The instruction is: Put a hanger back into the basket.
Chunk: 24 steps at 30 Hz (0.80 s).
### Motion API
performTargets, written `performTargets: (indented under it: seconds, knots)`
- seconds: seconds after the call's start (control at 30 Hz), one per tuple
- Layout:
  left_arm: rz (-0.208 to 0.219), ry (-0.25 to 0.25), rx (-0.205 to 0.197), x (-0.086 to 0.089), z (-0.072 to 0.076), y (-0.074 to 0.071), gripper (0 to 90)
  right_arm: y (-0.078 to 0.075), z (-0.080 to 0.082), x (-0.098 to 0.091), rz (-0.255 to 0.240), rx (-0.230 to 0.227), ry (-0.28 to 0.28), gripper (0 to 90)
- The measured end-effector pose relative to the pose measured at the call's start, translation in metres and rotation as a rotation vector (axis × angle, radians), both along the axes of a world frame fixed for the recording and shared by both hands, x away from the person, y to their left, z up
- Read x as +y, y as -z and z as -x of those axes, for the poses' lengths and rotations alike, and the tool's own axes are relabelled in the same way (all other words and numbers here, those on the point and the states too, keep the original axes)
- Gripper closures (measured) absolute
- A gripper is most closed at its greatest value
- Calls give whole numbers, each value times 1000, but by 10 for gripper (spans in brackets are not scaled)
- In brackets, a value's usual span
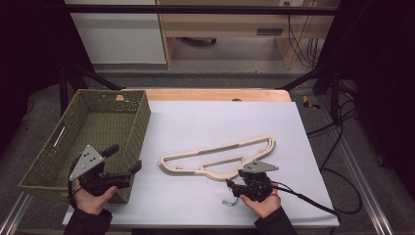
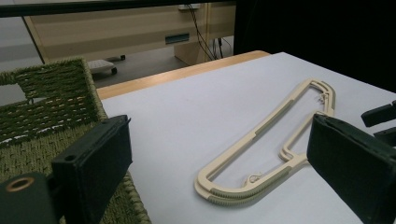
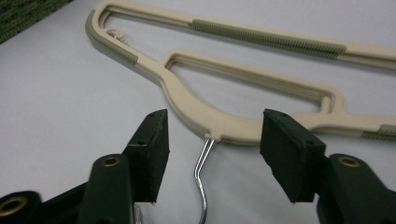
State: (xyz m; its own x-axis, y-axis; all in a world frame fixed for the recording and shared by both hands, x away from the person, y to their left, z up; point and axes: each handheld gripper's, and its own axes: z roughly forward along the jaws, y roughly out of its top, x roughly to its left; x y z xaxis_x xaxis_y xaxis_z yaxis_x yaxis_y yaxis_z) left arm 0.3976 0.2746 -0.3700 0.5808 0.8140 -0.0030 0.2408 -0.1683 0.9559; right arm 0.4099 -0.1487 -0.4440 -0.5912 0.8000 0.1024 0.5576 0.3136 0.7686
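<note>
A cream plastic clothes hanger (image 1: 195, 171) with grey-green grip strips lies flat on the white tabletop (image 1: 220, 115), its metal hook (image 1: 229, 198) pointing toward the near edge. My right gripper (image 1: 236, 178) is low at the hanger's neck. In the right gripper view the jaws (image 3: 212, 140) stand apart on either side of the hook wire (image 3: 201, 172), just short of the hanger body (image 3: 196, 109), with neither pad touching the wire. My left gripper (image 1: 125, 158) is open and empty over the near right corner of the woven basket (image 1: 142, 122); its view looks across at the hanger (image 2: 261, 130).
The olive woven basket (image 2: 88, 84) takes up the table's left side and looks empty. A black cable (image 1: 318, 205) trails off the right gripper to the table's near right. Beyond the far wooden edge (image 1: 215, 94) is floor and furniture.
</note>
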Motion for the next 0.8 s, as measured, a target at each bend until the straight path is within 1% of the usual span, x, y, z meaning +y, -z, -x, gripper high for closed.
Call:
performTargets:
  seconds: [0.03,0.1,0.13,0.17,0.2,0.23,0.27,0.3,0.33,0.4,0.43,0.47,0.5,0.53,0.57,0.67,0.73,0.8]
  knots:
    - [0,1,0,0,0,0,68,4,0,3,10,10,9,488]
    - [-2,3,2,-2,0,1,68,6,-1,3,18,13,17,504]
    - [-2,4,2,-2,0,1,69,9,-1,6,18,29,31,531]
    - [-5,6,3,-4,0,2,69,10,-1,6,24,34,37,545]
    - [-7,8,5,-4,-1,2,70,15,-3,8,37,40,35,585]
    - [-7,8,5,-4,-1,2,70,15,-3,8,37,40,35,585]
    - [-9,9,5,-5,-1,3,70,18,-3,10,38,62,35,612]
    - [-11,9,5,-6,-1,3,71,20,-4,11,43,59,33,633]
    - [-11,9,5,-6,-1,3,71,20,-4,11,43,59,33,633]
    - [-11,10,8,-7,-1,3,72,22,-5,11,48,73,38,674]
    - [-12,11,8,-8,-1,4,72,23,-5,12,45,88,42,707]
    - [-12,11,8,-8,-1,4,73,23,-5,12,45,88,42,707]
    - [-17,14,10,-9,-1,5,73,25,-5,12,50,94,40,740]
    - [-17,14,10,-9,-1,5,73,25,-5,12,50,94,40,740]
    - [-17,15,11,-9,-1,5,74,26,-6,13,47,109,47,757]
    - [-24,19,15,-11,-2,7,74,28,-6,14,42,116,45,774]
    - [-30,22,17,-13,-2,7,74,29,-7,14,36,130,44,797]
    - [-32,20,17,-13,-2,7,75,29,-7,15,29,137,52,812]
